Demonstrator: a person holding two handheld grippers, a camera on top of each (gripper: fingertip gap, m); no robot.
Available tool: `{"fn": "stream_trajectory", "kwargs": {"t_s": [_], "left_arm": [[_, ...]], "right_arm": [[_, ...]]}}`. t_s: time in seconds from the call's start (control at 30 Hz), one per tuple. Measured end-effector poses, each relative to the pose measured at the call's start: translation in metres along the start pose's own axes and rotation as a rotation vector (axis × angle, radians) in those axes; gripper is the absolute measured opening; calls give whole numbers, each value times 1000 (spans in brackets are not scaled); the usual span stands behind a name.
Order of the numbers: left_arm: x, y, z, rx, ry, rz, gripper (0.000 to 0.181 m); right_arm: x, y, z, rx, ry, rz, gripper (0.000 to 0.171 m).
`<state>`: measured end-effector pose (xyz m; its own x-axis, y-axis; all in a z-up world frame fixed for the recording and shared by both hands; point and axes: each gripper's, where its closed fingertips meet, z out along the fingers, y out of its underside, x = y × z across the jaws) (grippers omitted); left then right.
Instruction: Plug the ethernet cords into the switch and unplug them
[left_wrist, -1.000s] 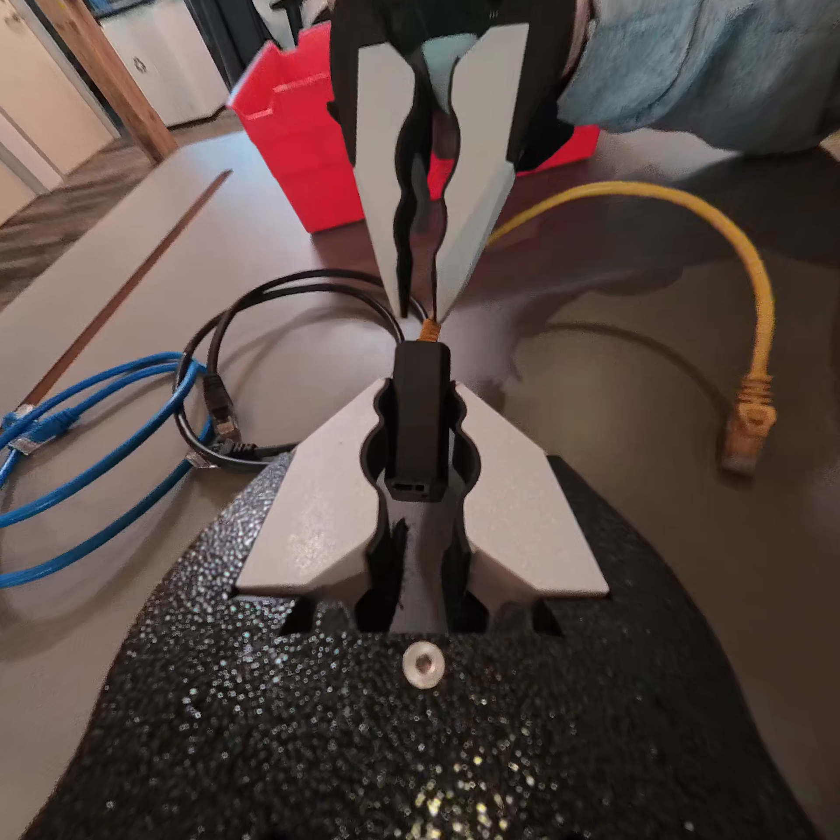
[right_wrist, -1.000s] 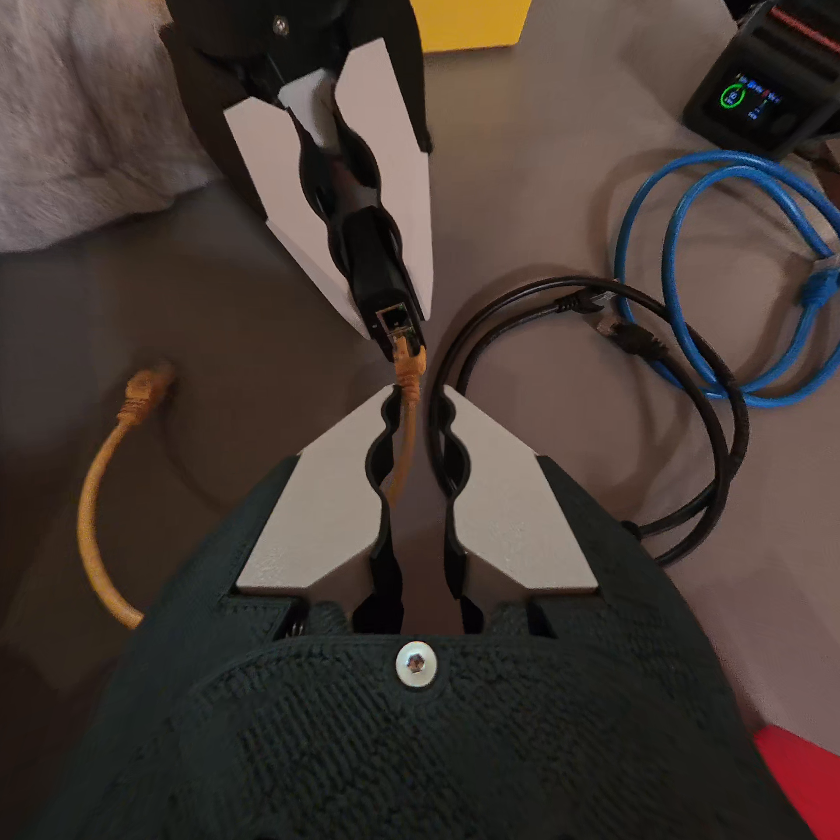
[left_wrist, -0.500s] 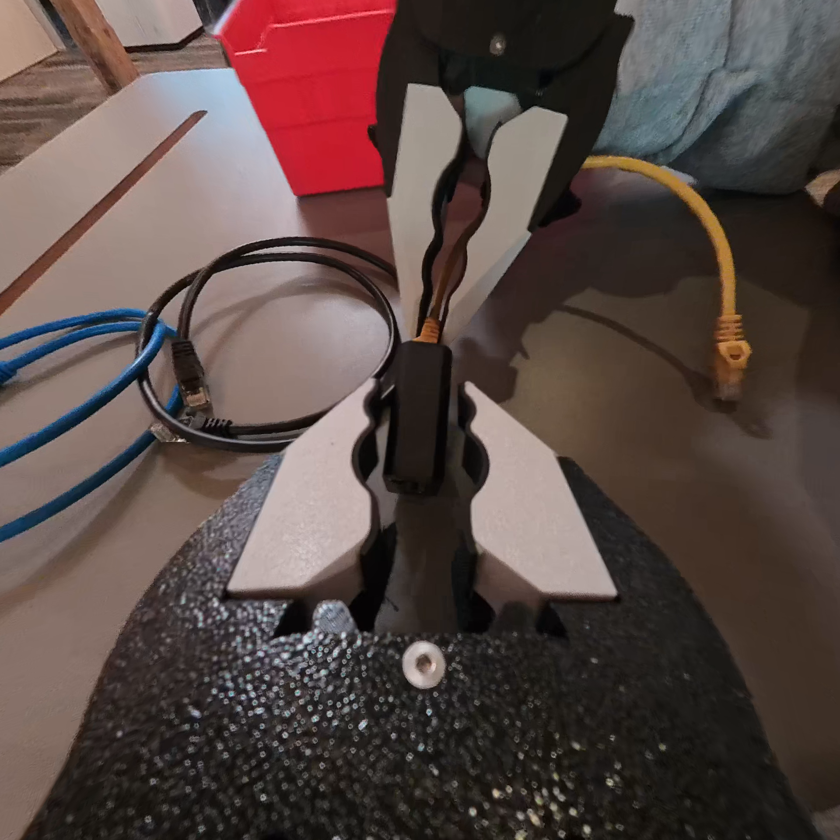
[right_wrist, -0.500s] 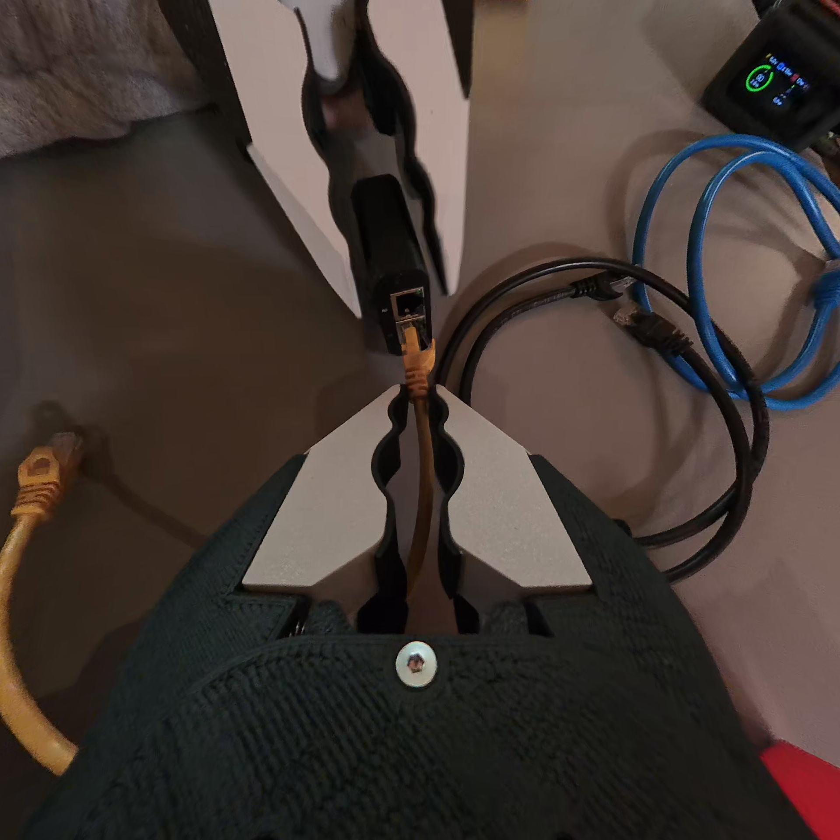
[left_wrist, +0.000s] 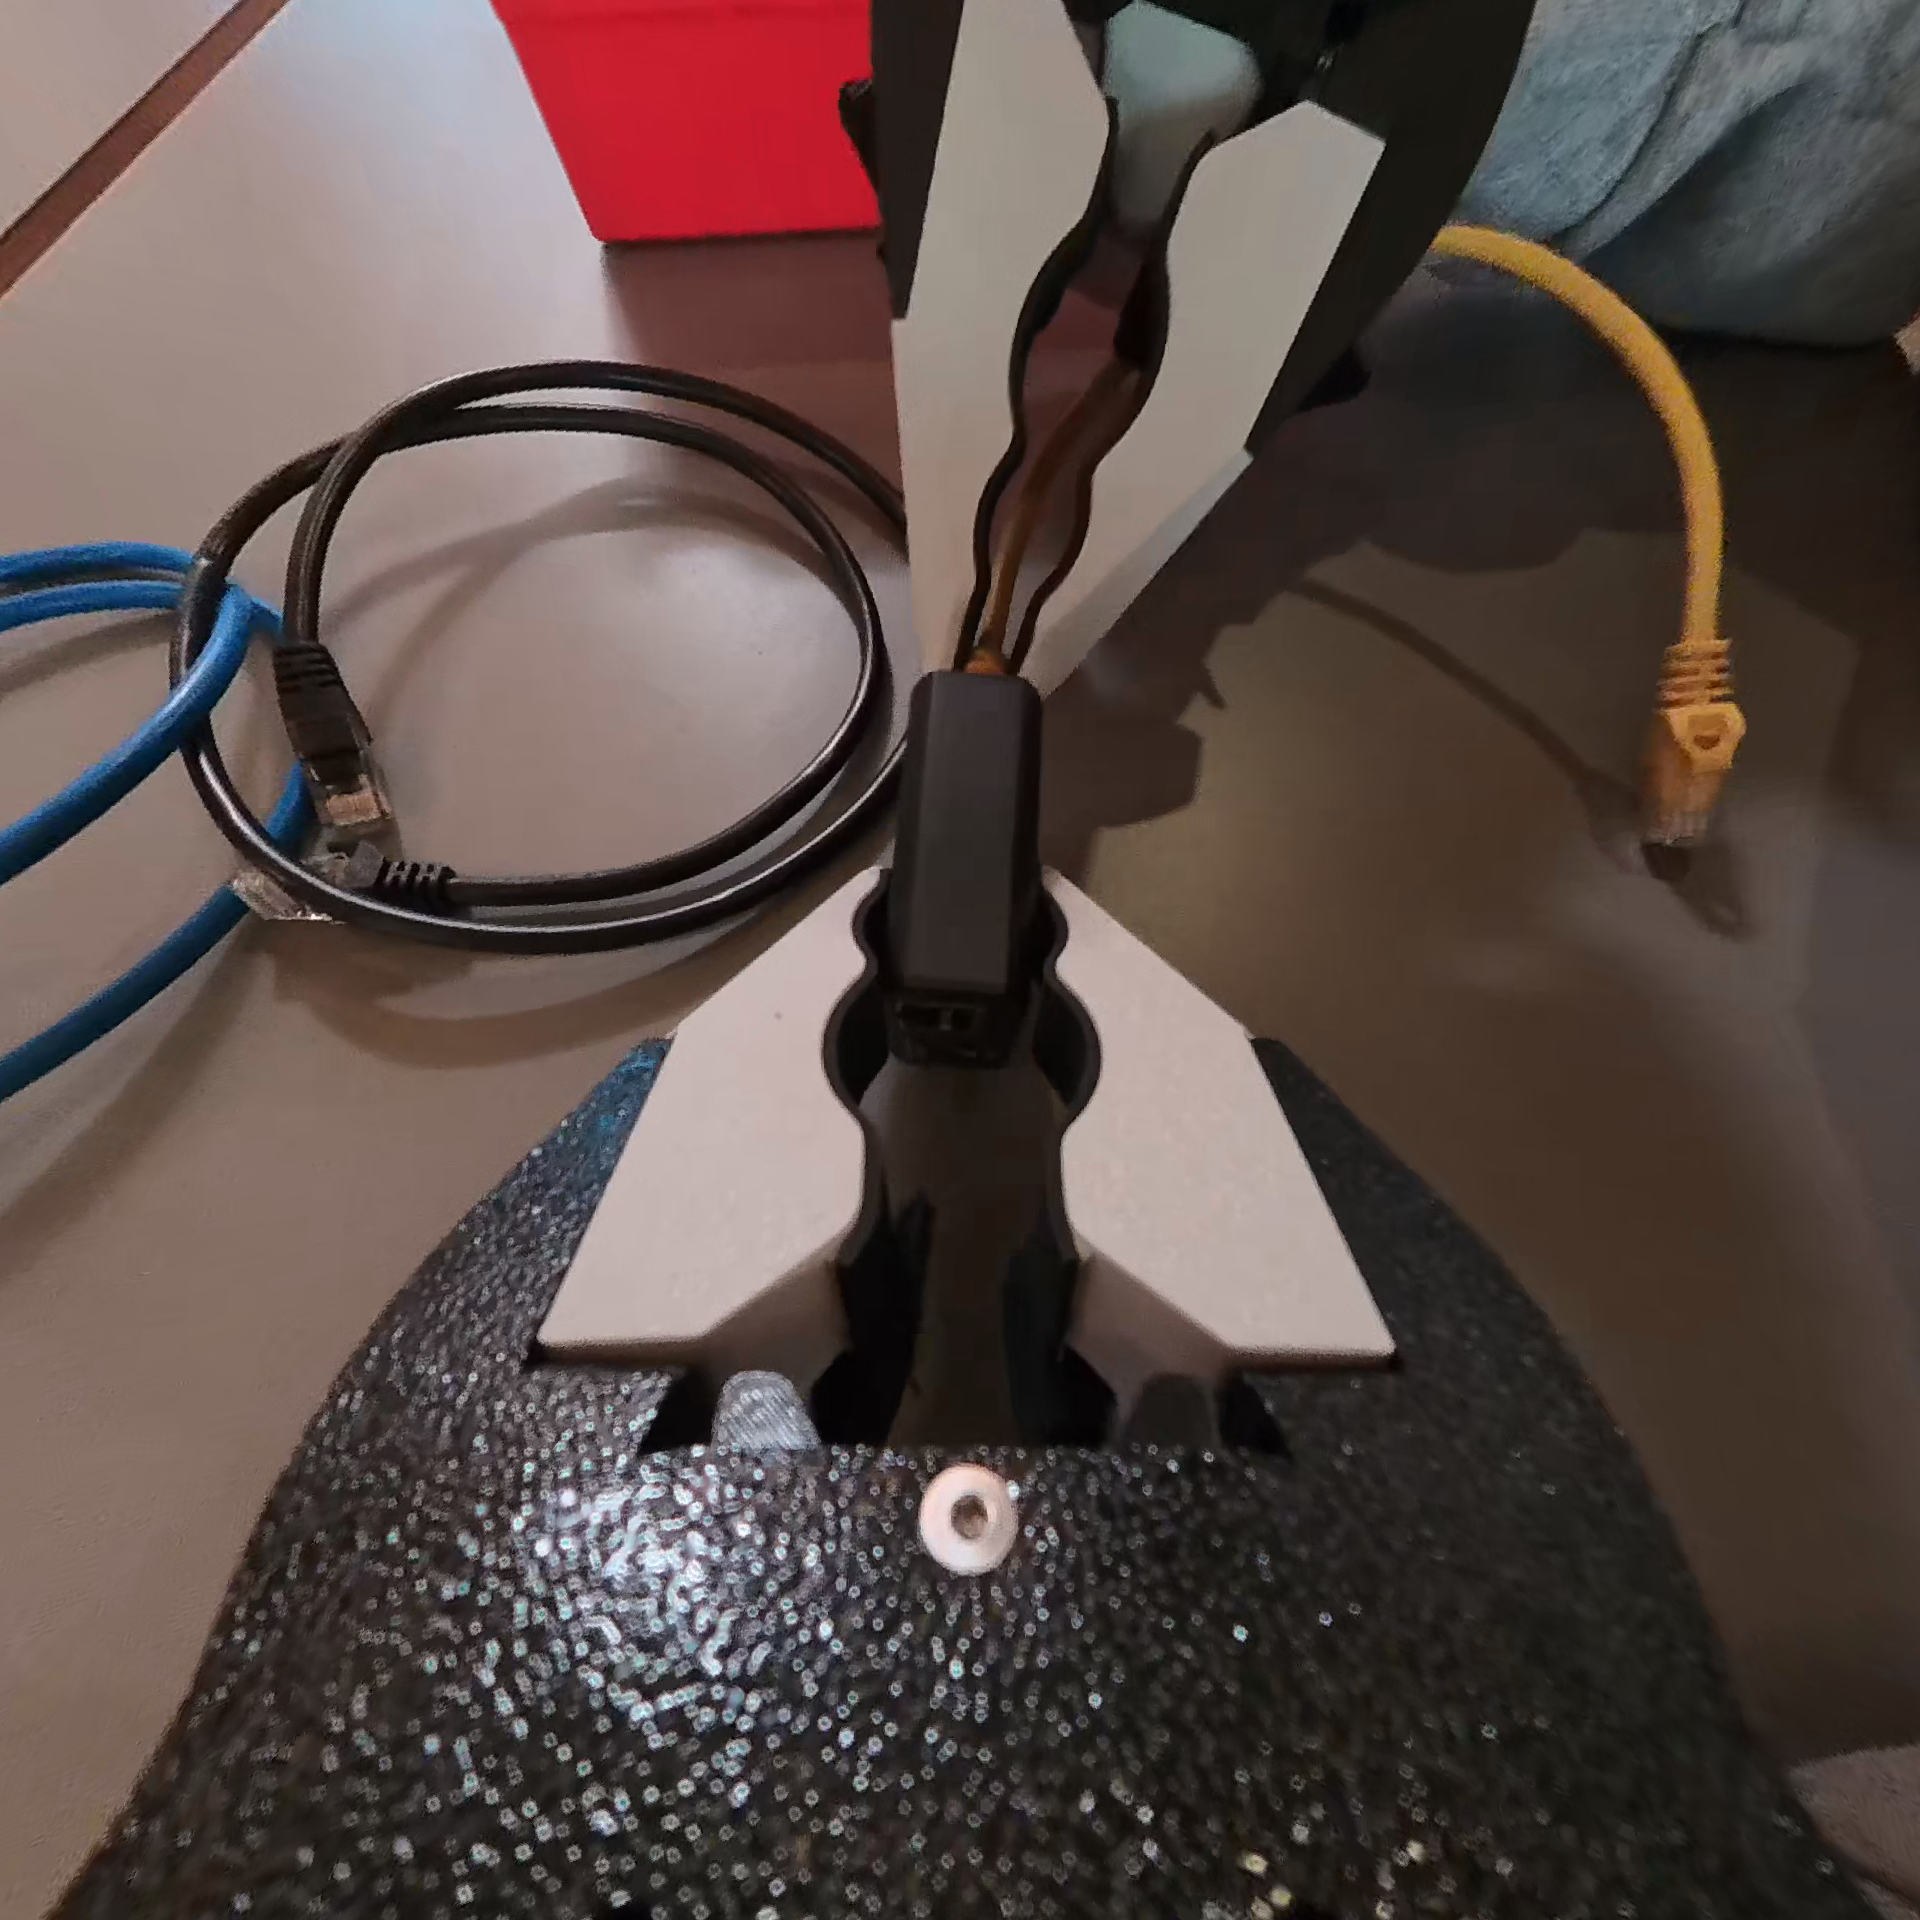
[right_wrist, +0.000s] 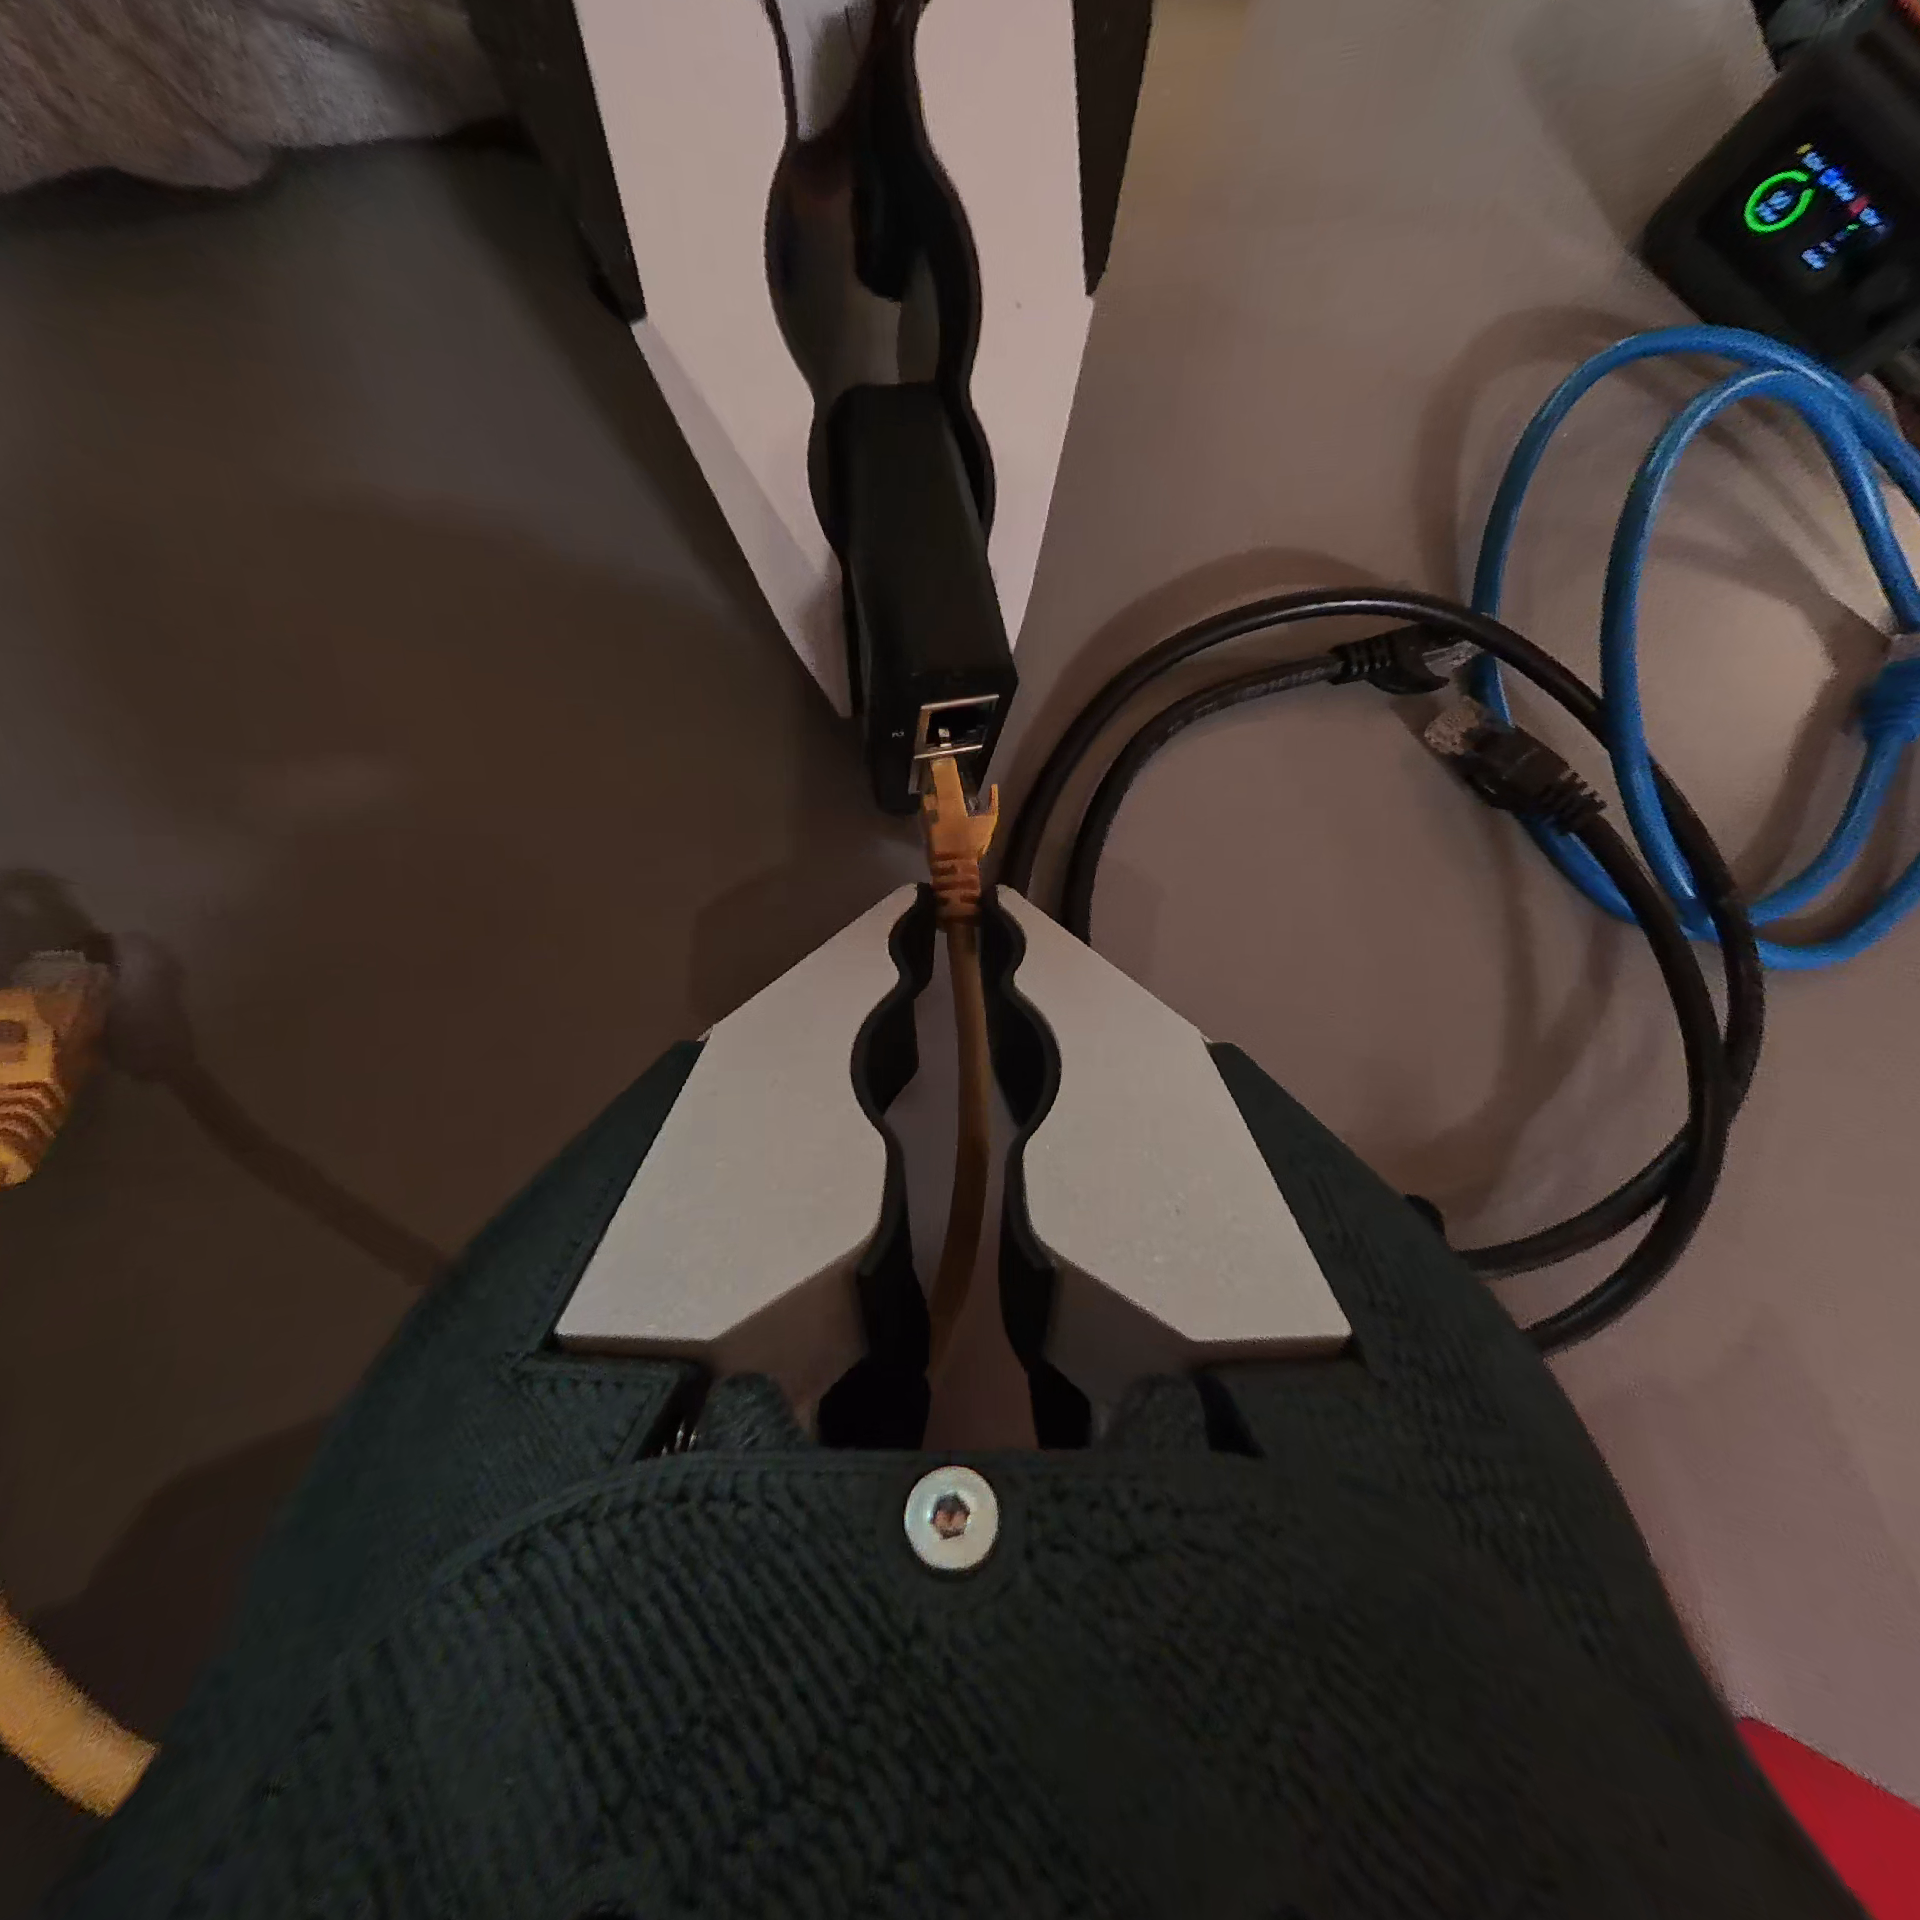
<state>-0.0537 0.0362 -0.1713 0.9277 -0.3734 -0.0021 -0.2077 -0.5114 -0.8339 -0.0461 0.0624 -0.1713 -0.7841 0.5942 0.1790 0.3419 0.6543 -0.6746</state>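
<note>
ethernet cord, yellow with an orange boot (right_wrist: 958, 1091), is clenched just behind its plug in the right gripper (right_wrist: 954, 902); the small black box-shaped switch (left_wrist: 961, 831) is grasped by the left gripper (left_wrist: 961, 914) above the grey desk (left_wrist: 540, 208). the plug tip sits at the port mouth, apparently not fully seated. it should be kept straight and pushed until latched. no writing can be read; the small screen (right_wrist: 1813, 213) is blurred.

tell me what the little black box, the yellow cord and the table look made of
Black box: looks like smooth hard plastic with a slight sheen, and a shiny metal-lined port.
Yellow cord: rubbery, matte jacket; it bends in a smooth arc, with a ribbed moulded plug.
Table: smooth matte grey-brown surface, perhaps laminate; I can't tell for sure.
</note>
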Motion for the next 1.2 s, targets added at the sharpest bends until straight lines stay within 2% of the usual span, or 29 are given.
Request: {"fn": "stream_trajectory", "kwargs": {"t_s": [0.17, 0.3, 0.4, 0.47, 0.53, 0.7, 0.77, 0.83, 0.97, 1.1, 1.2], "left_arm": [[2, 0, 1, -6, 3, 39, 22], [2, 0, 1, -3, -6, 47, 21], [-3, -3, 3, 5, -75, 110, 22], [-6, -3, 2, 5, -104, 145, 22], [-9, -1, 0, -6, -133, 172, 21], [5, -19, 0, 85, -88, 232, 22], [9, -22, 0, 99, -68, 233, 22], [8, -26, -2, 134, -54, 182, 23], [5, -46, -20, 308, 6, 19, 28], [4, -72, -42, 532, 72, -91, 36], [15, -99, -57, 759, 192, -153, 30]], "right_arm": [[-4, 2, 4, -18, -7, -24, 5], [-4, 2, 4, 20, -17, 70, 7], [0, -9, -2, 93, -13, 142, 37], [11, -15, -11, 102, 73, 97, 48], [10, -26, -19, 104, 125, -18, 48], [-16, -36, -10, -5, 69, -196, 40], [-13, -37, -10, -18, 88, -217, 23], [-11, -40, -12, 8, 71, -163, 22], [-6, -60, -27, 200, 51, -21, 21], [1, -92, -58, 501, 22, 114, 21], [2, -110, -79, 684, -11, 162, 21]]}}
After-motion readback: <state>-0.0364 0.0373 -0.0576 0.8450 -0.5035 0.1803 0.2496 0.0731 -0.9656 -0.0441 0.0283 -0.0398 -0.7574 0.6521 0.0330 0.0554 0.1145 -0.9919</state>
